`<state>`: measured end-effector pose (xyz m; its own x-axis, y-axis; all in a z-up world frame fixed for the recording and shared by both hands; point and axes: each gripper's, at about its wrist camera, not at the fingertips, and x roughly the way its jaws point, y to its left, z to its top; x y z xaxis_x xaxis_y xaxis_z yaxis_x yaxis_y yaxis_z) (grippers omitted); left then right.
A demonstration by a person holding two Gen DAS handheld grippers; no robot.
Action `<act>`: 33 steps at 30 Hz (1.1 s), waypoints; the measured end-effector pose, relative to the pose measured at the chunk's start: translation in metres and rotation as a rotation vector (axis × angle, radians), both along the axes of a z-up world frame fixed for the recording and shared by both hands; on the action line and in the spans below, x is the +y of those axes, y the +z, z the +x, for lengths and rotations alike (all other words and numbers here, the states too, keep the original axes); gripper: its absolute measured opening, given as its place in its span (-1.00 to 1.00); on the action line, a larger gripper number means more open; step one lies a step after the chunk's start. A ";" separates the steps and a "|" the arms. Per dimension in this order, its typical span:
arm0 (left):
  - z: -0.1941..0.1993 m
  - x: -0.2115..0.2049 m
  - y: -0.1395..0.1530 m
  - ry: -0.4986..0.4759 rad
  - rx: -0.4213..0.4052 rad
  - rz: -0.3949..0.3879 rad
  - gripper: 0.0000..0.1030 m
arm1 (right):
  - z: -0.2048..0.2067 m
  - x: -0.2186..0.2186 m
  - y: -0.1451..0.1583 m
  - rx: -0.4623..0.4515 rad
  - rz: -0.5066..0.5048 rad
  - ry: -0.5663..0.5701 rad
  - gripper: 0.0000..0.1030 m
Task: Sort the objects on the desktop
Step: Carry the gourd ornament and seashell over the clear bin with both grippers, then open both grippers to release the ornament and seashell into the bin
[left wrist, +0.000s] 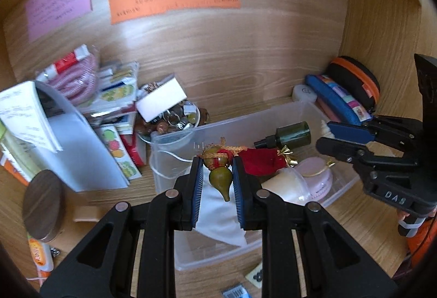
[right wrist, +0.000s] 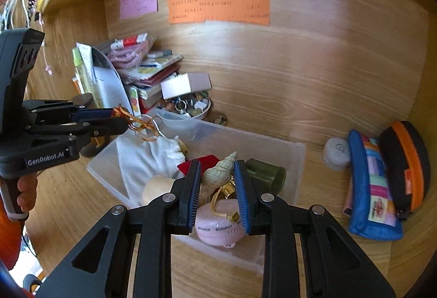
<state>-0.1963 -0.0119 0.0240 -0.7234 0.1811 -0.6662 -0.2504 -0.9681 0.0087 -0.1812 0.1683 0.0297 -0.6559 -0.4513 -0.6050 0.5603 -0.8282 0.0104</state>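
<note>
My left gripper (left wrist: 217,165) is shut on a small green gourd charm (left wrist: 220,171) with red and gold cord, held over the clear plastic bin (left wrist: 174,146). In the right wrist view the left gripper (right wrist: 120,119) holds the gold cord (right wrist: 142,124) above the bin's left end. My right gripper (right wrist: 217,171) is shut on a cream spiral seashell (right wrist: 220,171) above the bin (right wrist: 273,145). The bin holds a white cloth (right wrist: 144,156), a red pouch (left wrist: 259,161), a dark green bottle (left wrist: 293,134), a pink round case (right wrist: 218,227) and a cream cone (left wrist: 286,183).
A pile of books, papers and packets (left wrist: 82,112) and a bowl of trinkets (left wrist: 174,117) stand at the back left. A blue pencil case (right wrist: 374,188), a black-orange pouch (right wrist: 407,161) and a white round object (right wrist: 337,152) lie at right. A wooden disc (left wrist: 43,205) sits front left.
</note>
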 end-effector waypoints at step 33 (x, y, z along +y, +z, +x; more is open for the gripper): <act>-0.029 0.018 -0.045 -0.057 -0.113 -0.011 -0.47 | -0.047 -0.007 -0.045 -0.152 -0.007 0.008 -0.55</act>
